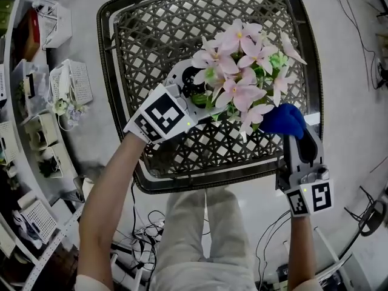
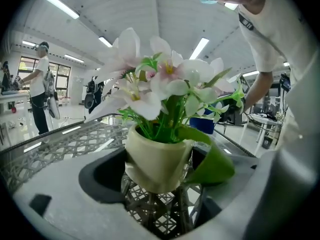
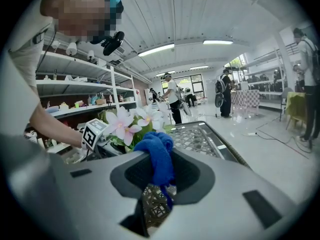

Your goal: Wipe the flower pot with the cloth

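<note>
A cream flower pot (image 2: pixel 156 163) with pink and white flowers (image 1: pixel 239 71) stands on the dark woven table (image 1: pixel 151 35), slightly tilted. My left gripper (image 1: pixel 195 90) reaches in from the left with its jaws spread wide around the pot. Table mesh shows through a gap on the pot's right side, where a green leaf (image 2: pixel 215 164) hangs. In the head view the blooms hide most of the pot. My right gripper (image 1: pixel 291 131) is at the flowers' right, shut on a bunched blue cloth (image 1: pixel 283 120). The cloth (image 3: pixel 157 156) hangs down between that gripper's jaws.
The table's front rim (image 1: pixel 212 180) lies just ahead of the person's legs (image 1: pixel 200 241). Shelves with boxes (image 1: pixel 36 114) line the left side. Cables (image 1: pixel 142 235) trail on the floor. Other people (image 3: pixel 172 101) stand far off in the room.
</note>
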The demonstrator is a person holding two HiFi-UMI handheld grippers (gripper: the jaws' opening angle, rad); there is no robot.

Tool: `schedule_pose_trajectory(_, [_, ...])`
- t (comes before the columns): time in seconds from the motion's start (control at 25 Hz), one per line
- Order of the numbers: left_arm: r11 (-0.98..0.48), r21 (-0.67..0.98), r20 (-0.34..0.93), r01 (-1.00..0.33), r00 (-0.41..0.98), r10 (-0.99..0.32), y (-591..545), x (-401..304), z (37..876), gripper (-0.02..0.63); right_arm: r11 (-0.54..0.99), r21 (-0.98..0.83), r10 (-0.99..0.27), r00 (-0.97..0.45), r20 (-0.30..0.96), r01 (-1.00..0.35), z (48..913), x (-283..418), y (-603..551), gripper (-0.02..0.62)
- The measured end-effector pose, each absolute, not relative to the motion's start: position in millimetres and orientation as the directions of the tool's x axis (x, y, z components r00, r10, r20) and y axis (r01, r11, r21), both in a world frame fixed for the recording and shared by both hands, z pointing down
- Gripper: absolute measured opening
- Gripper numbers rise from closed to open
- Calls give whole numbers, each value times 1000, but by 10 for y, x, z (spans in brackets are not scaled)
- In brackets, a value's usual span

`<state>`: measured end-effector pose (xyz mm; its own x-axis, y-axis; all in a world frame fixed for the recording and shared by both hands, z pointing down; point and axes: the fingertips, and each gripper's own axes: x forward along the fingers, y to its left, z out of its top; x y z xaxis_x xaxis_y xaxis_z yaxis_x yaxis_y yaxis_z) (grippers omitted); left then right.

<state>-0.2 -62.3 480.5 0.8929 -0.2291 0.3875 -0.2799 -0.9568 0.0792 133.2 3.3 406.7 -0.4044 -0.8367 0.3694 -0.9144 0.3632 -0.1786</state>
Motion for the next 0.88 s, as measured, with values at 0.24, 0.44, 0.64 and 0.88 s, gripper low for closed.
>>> schedule_pose_trajectory(0.24, [-957,74,389,-281,891,-232,-629,-25,4801,405,344,-182,-845,-388,366,-921,4104,1347,-70,101])
schedule_pose_trajectory(0.44, [-956,71,391,-284,890,-235,-635,-25,4800,405,329,-170,-853,-370,368,-929,4125,1422,-159,101])
schedule_pose_trajectory(0.64, [-956,71,392,-286,889,-237,-635,-23,4796,403,328,-165,-851,-367,377,-930,4136,1512,-312,101])
schedule_pose_trajectory(0.88, [-957,74,391,-281,891,-232,-636,-23,4796,403,368,-150,-846,-398,356,-917,4085,1509,-569,101])
